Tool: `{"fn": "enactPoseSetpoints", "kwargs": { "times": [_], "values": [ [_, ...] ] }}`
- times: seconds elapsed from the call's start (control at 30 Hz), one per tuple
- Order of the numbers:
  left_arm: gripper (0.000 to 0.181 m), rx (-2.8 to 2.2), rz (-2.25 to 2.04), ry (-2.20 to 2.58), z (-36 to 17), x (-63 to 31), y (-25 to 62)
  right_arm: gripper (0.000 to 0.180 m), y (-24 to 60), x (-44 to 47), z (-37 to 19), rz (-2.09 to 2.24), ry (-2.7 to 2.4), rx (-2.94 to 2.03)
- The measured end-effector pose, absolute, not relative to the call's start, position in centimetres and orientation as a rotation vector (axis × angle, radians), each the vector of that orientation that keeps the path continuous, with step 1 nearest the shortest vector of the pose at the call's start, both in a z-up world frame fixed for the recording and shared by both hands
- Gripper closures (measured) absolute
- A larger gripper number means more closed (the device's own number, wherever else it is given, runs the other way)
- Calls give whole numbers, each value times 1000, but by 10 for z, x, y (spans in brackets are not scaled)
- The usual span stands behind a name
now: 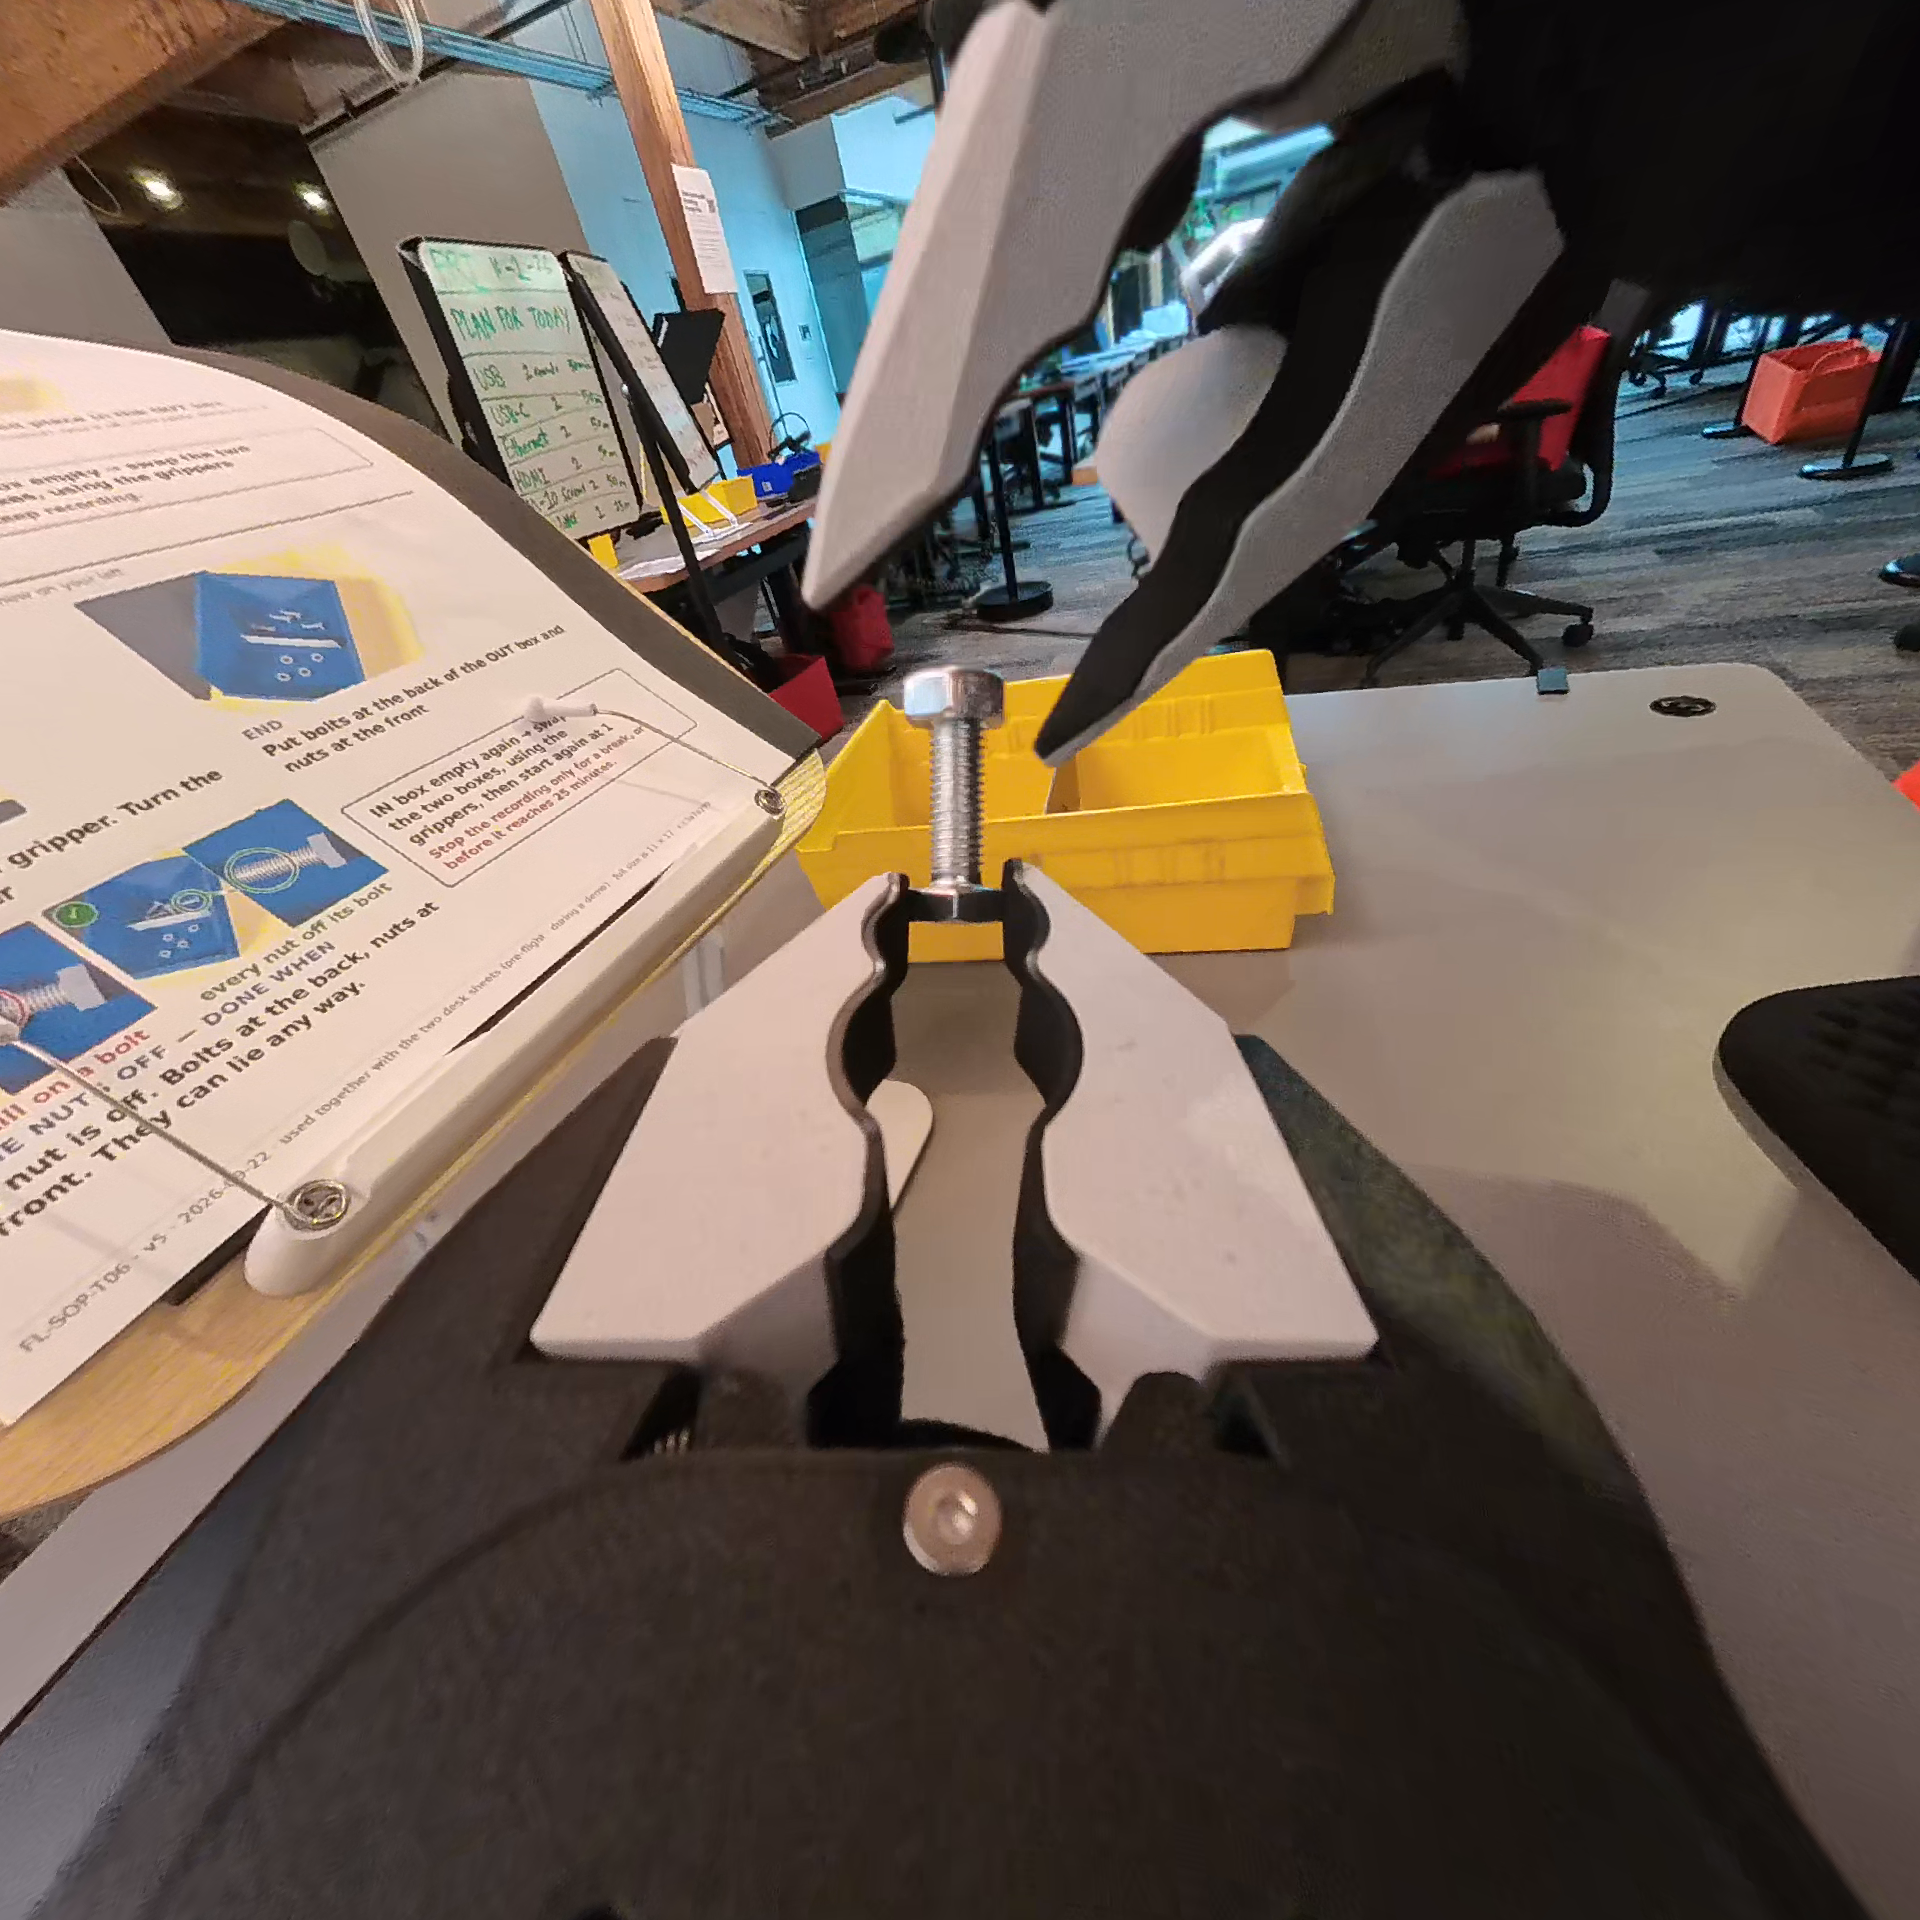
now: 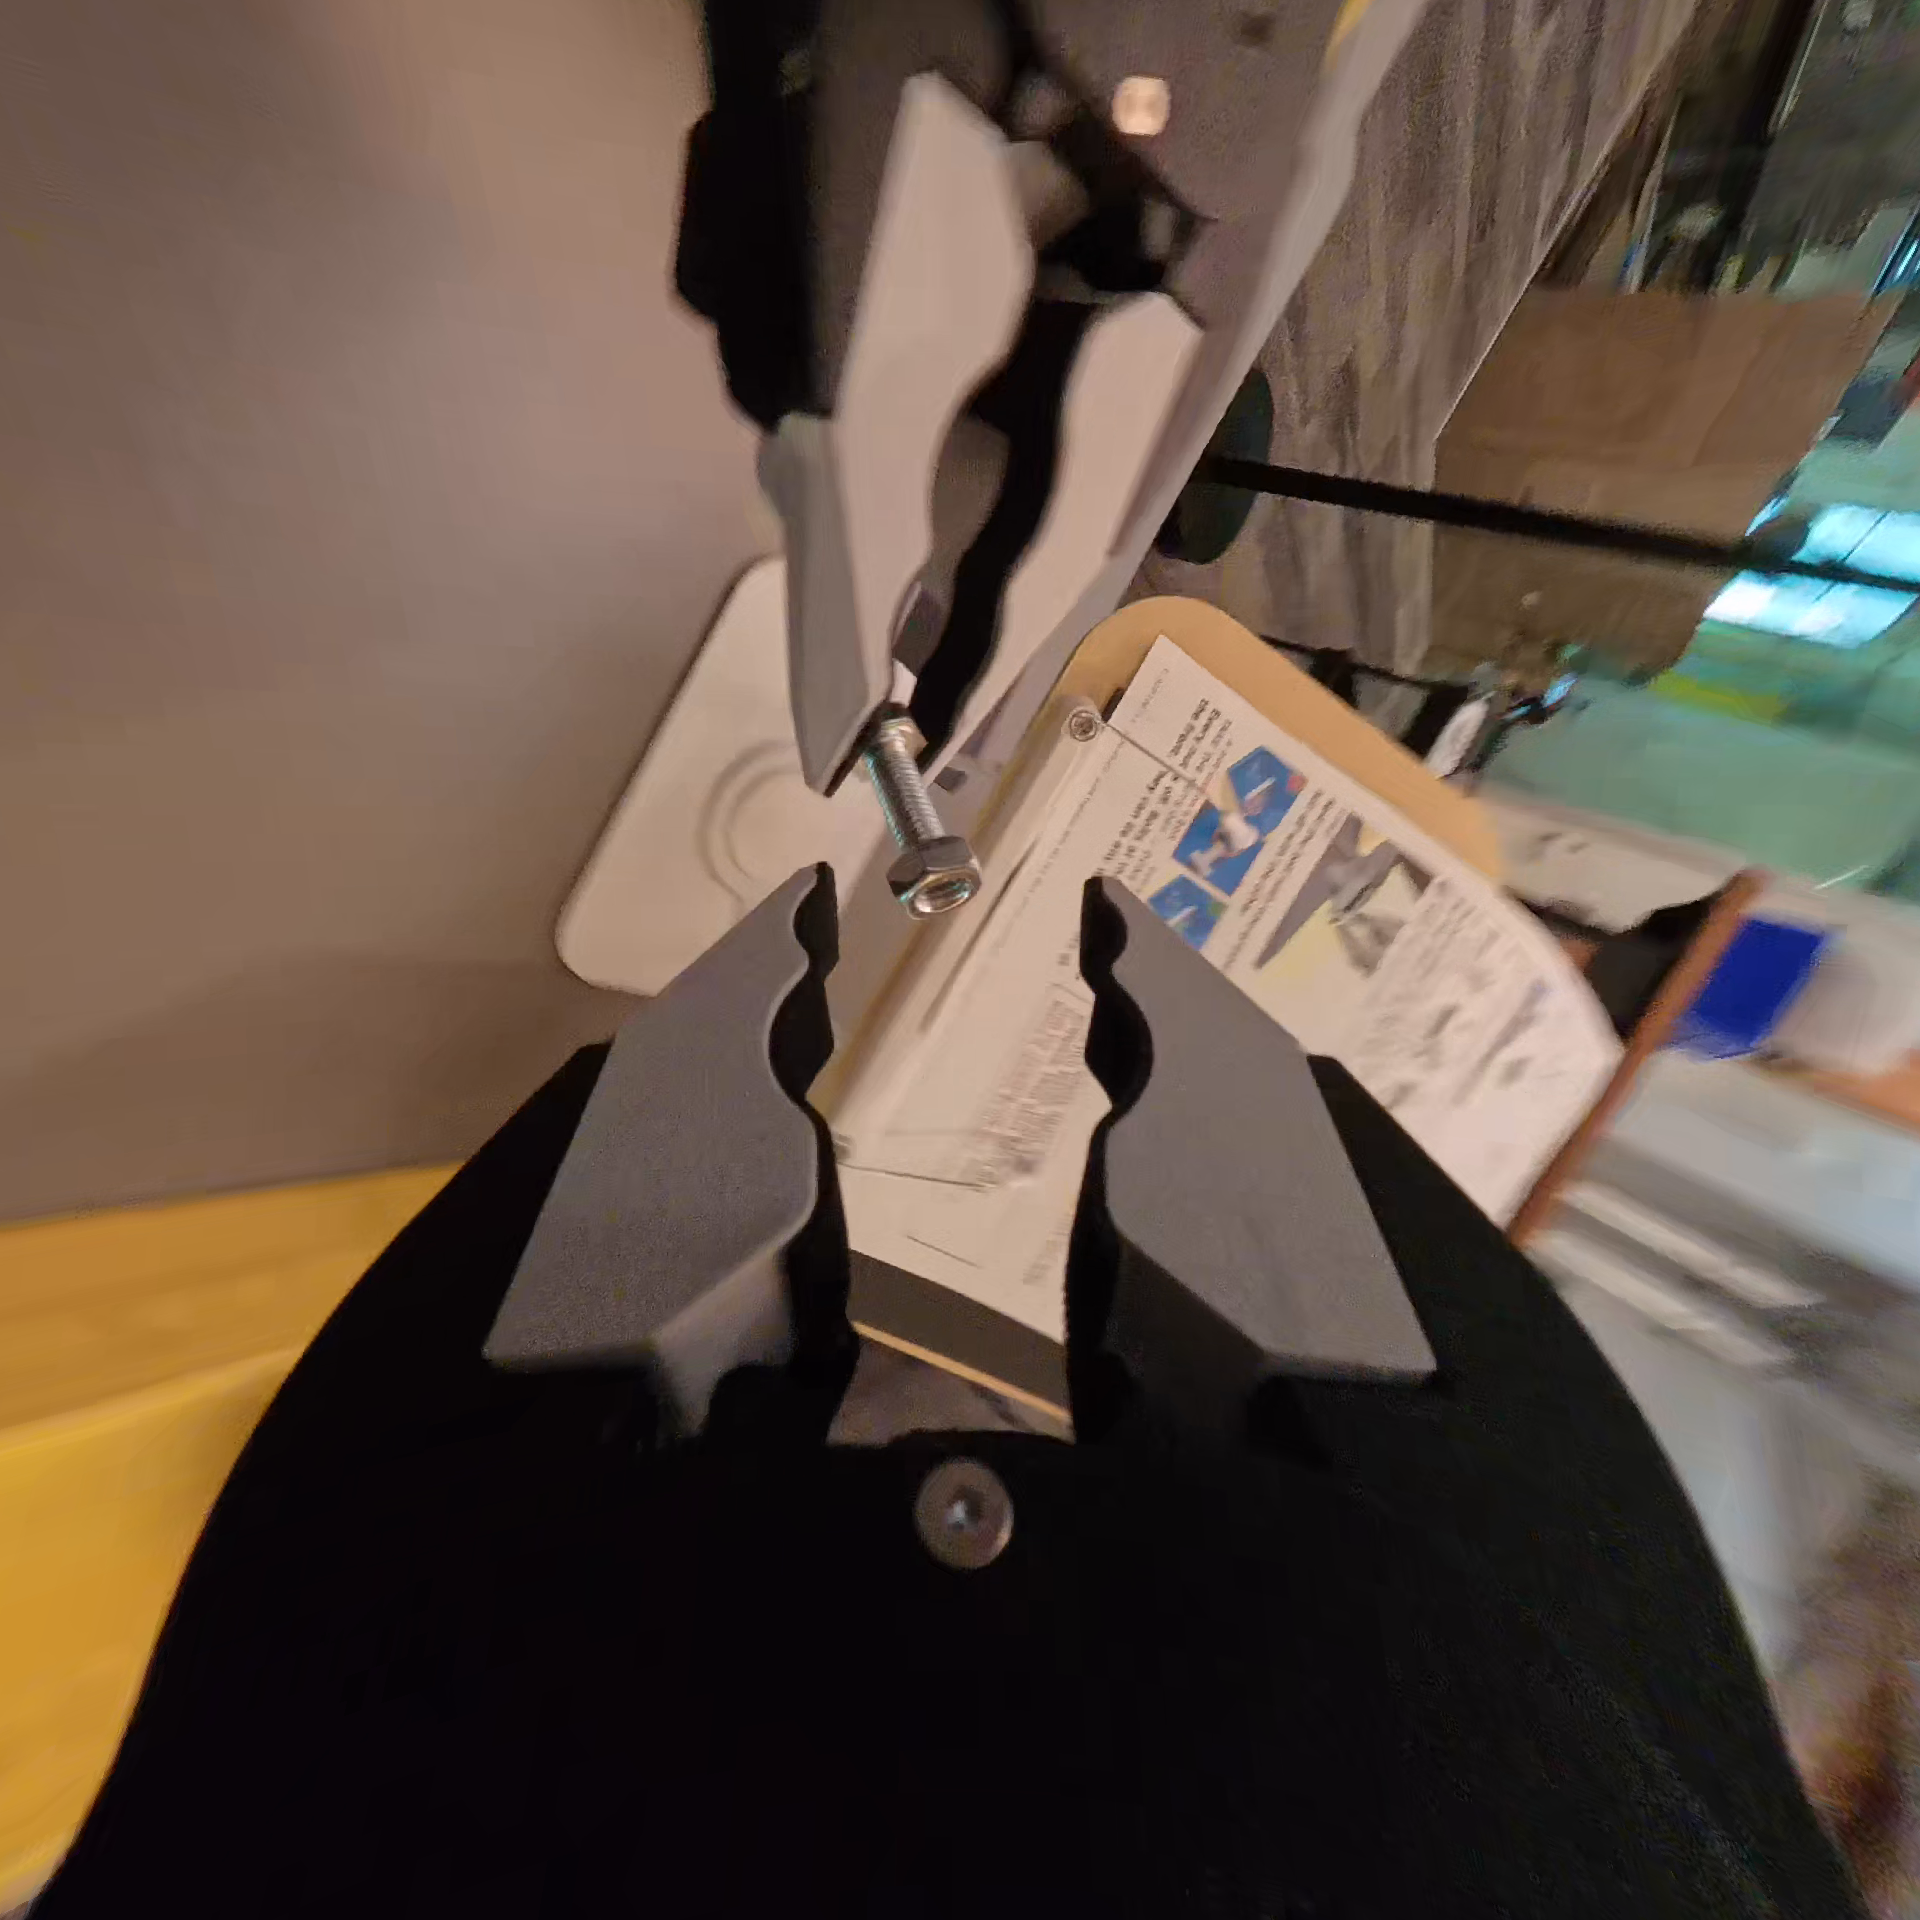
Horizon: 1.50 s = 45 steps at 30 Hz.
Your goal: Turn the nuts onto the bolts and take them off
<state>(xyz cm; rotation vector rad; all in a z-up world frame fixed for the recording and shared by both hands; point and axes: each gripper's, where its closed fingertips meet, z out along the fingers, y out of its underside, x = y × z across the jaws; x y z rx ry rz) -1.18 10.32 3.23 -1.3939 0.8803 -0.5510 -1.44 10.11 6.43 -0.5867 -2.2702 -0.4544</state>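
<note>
- Grey desk (image 1: pixel 1507 935) beneath, yellow bin (image 1: pixel 1143 842) behind.
- My left gripper (image 1: pixel 954 902) clamps the bolt (image 1: pixel 956 800) by its head, nut (image 1: pixel 951 694) uppermost.
- My right gripper (image 2: pixel 956 914) is spread, nut just ahead of its tips.

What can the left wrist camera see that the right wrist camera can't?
Only the left wrist view shows the yellow bin clearly, plus whiteboards and office chairs. Only the right wrist view shows the nut's open end and a white pad. Both show the bolt in the left gripper, the open right gripper and the instruction sheet.
</note>
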Motion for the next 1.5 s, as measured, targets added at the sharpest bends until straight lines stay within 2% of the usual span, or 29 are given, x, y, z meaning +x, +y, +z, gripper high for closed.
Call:
{"fn": "enactPoseSetpoints", "kwargs": {
  "times": [0.03,0.1,0.2,0.33,0.43,0.53,0.7,0.9,1.13,1.37,1.5],
  "values": [
    [165,-1390,-552,876,33,-12,103,135,101,-14,67,-348,-2244,-711],
    [165,-1386,-548,869,35,-13,103,134,100,-12,70,-97,-2183,-1007],
    [165,-1384,-525,872,36,-13,103,143,101,-9,72,286,-2031,-1381],
    [165,-1381,-487,881,36,-12,103,144,97,-7,68,688,-1858,-1681],
    [165,-1380,-476,885,36,-10,103,148,97,-6,61,751,-1831,-1729],
    [165,-1382,-465,891,35,-9,103,159,94,-10,63,834,-1799,-1726],
    [164,-1381,-462,896,35,-9,103,164,96,-9,63,855,-1799,-1720],
    [165,-1389,-481,903,33,-7,102,164,95,-7,59,612,-2031,-1473],
    [165,-1395,-552,910,30,-6,100,164,95,-3,55,-108,-2351,-833],
    [165,-1393,-666,888,33,-8,97,164,98,-7,60,-781,-2311,-216],
    [165,-1381,-708,870,37,-10,96,164,97,-10,63,-923,-2237,-84]
  ]
}}
